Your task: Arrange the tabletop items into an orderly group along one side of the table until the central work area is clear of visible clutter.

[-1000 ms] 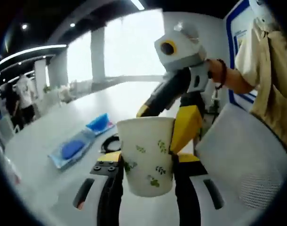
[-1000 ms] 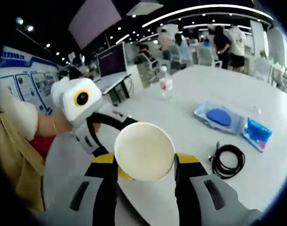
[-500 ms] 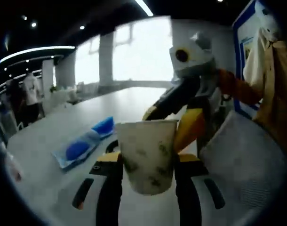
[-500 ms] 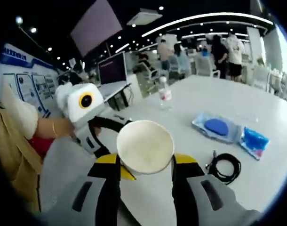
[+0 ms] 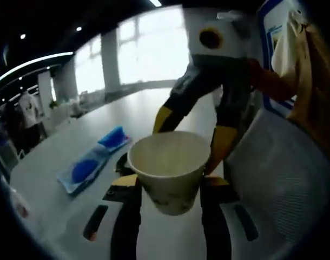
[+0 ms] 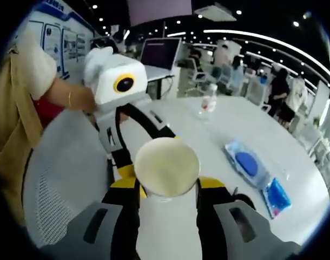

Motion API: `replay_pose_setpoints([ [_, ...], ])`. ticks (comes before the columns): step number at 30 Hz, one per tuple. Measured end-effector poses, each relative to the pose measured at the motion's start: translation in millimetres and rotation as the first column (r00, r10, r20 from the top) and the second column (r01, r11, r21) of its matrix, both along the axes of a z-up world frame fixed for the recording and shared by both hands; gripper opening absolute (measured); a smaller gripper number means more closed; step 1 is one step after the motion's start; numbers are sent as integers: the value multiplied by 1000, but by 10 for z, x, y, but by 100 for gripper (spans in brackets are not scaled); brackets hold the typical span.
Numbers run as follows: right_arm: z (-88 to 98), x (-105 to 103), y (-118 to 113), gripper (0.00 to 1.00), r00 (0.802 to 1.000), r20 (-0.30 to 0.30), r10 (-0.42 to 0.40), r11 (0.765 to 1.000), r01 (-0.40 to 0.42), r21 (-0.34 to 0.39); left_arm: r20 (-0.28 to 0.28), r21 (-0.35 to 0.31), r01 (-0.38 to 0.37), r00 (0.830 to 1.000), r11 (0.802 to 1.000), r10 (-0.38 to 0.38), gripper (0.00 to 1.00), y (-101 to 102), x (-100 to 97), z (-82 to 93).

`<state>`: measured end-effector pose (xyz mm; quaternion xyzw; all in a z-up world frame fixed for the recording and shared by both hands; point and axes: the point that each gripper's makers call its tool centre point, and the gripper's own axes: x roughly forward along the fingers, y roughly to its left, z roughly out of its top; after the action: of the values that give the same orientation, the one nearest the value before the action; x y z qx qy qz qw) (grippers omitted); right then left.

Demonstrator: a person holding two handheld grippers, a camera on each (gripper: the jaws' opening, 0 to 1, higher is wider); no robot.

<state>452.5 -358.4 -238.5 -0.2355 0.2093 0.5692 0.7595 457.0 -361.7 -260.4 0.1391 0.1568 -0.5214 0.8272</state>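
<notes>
A white paper cup with small green leaf prints [image 5: 169, 170] sits at the lower centre of the left gripper view, held above the pale round table [image 5: 62, 162]. The left gripper [image 5: 169, 195] has its jaws closed against the cup's sides, low on the wall. In the right gripper view the same cup [image 6: 166, 167] shows at centre frame with the right gripper [image 6: 166, 189] pressed in on either flank, so both tools seem to grip one cup, though the right one's contact is hard to confirm through the blur. The cup's long axis tips its open mouth toward both cameras, and the two grippers face each other across it, equally near.

Left of centre in the left gripper view lie a clear packet with a blue oval pad [image 5: 85, 169] and a blue pouch [image 5: 114, 137], with a dark cable coil [image 5: 122, 162] between them and the cup. I judge one gripper must let go before the cup can be set beside them.
</notes>
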Motion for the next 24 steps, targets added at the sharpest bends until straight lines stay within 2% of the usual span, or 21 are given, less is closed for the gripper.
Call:
replay_pose_setpoints([
  [4,17,31,-3,40,1000,-19,-13,1000,13,18,-7,-19,-9,1000,1000,9,39,8,17,20],
  [7,39,37,20,38,994,-94,-60,995,66,68,-4,-52,-31,1000,998,30,39,38,61,80],
  [11,68,105,27,38,984,-143,-110,985,127,117,-12,-78,-58,998,995,57,39,94,117,129],
  [17,135,248,4,51,961,-194,-196,953,233,192,-12,-112,-96,995,989,96,39,151,178,208],
  [20,201,331,-8,61,945,-226,-235,926,289,243,0,-101,-115,993,988,116,39,191,216,205],
  [24,219,403,-57,74,934,-244,-263,909,324,261,1,-96,-131,991,987,132,39,232,266,198],
])
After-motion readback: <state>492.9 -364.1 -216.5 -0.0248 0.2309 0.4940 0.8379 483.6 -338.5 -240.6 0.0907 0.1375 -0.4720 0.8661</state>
